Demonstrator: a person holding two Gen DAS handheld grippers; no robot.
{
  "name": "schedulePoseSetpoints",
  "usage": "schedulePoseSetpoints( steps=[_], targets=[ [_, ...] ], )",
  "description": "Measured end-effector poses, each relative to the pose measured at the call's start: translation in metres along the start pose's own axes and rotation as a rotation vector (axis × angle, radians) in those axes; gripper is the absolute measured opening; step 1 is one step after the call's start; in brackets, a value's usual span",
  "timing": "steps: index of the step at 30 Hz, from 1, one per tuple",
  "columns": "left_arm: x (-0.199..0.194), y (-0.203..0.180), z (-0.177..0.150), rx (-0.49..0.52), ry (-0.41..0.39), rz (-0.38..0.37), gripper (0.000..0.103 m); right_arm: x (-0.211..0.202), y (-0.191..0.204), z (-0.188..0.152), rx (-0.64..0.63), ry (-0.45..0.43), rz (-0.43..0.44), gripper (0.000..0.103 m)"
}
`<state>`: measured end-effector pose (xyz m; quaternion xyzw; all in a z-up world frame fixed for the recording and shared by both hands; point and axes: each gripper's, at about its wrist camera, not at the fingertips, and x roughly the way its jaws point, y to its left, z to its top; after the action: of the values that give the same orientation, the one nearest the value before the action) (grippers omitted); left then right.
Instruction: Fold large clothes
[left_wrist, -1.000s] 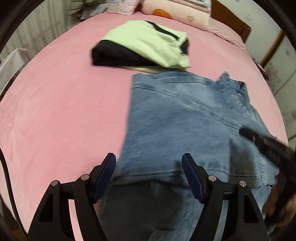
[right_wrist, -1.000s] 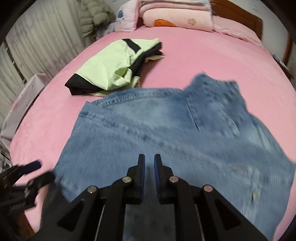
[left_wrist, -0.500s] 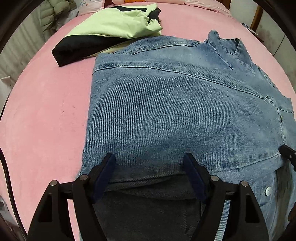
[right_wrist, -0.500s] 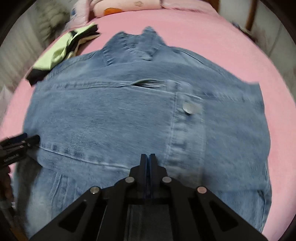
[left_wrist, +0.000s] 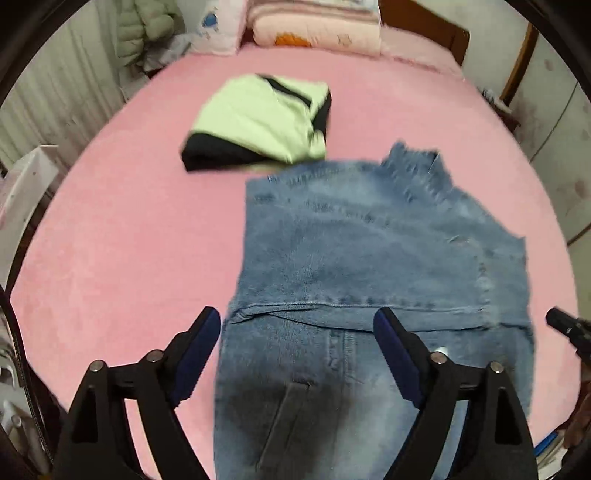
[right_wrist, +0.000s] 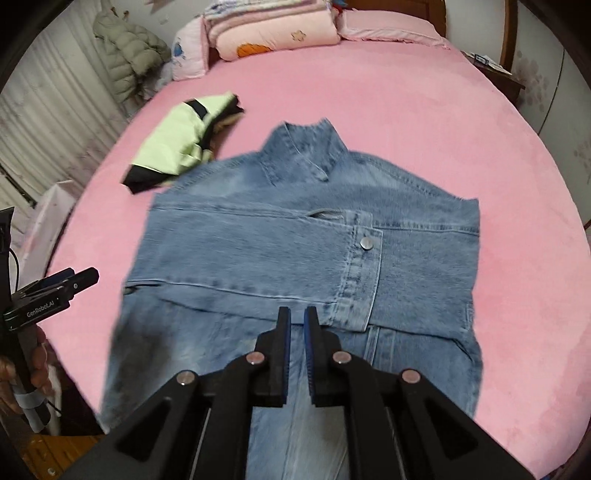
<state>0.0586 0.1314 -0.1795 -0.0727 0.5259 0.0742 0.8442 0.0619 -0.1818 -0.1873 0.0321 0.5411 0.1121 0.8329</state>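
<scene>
The denim jacket (right_wrist: 295, 258) lies partly folded on the pink bed (right_wrist: 406, 110), collar toward the headboard, its near part running to the foot edge beneath both tools. The left gripper (left_wrist: 297, 343), jaws just opened wide with nothing pinched, hangs over the jacket's left edge; the right gripper (right_wrist: 297, 325), jaws nearly together and empty, hovers mid-hem. Open bed lies rightward; a folded green garment (right_wrist: 177, 147) crowds the far-left corner.

The denim jacket (right_wrist: 258, 251) is coarse, faded blue cotton twill with raised stitched seams and a dull metal snap button (right_wrist: 366, 242). It lies on a soft, matt pink fleece bedsheet (right_wrist: 388, 110). Beyond the jacket, the lime-and-black garment (left_wrist: 266, 118) looks smooth, thin synthetic cloth.
</scene>
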Motion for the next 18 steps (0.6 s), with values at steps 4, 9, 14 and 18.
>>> schedulePoseSetpoints(
  steps=[4, 9, 14, 18],
  targets=[
    [-0.063, 0.013, 0.004, -0.058, -0.062, -0.020, 0.092, -0.050, 0.010, 0.000, -0.015, -0.036, 0.033, 0.018],
    [-0.122, 0.021, 0.002, -0.123, -0.111, -0.062, 0.095, -0.102, 0.021, -0.002, -0.024, -0.113, 0.057, 0.029],
    [-0.158, 0.023, -0.008, -0.123, -0.129, -0.090, 0.095, -0.150, 0.029, -0.017, -0.015, -0.204, 0.042, 0.031],
    [-0.180, 0.021, -0.024, -0.093, -0.157, -0.093, 0.095, -0.176, 0.037, -0.035, -0.003, -0.255, 0.012, 0.035]
  ],
)
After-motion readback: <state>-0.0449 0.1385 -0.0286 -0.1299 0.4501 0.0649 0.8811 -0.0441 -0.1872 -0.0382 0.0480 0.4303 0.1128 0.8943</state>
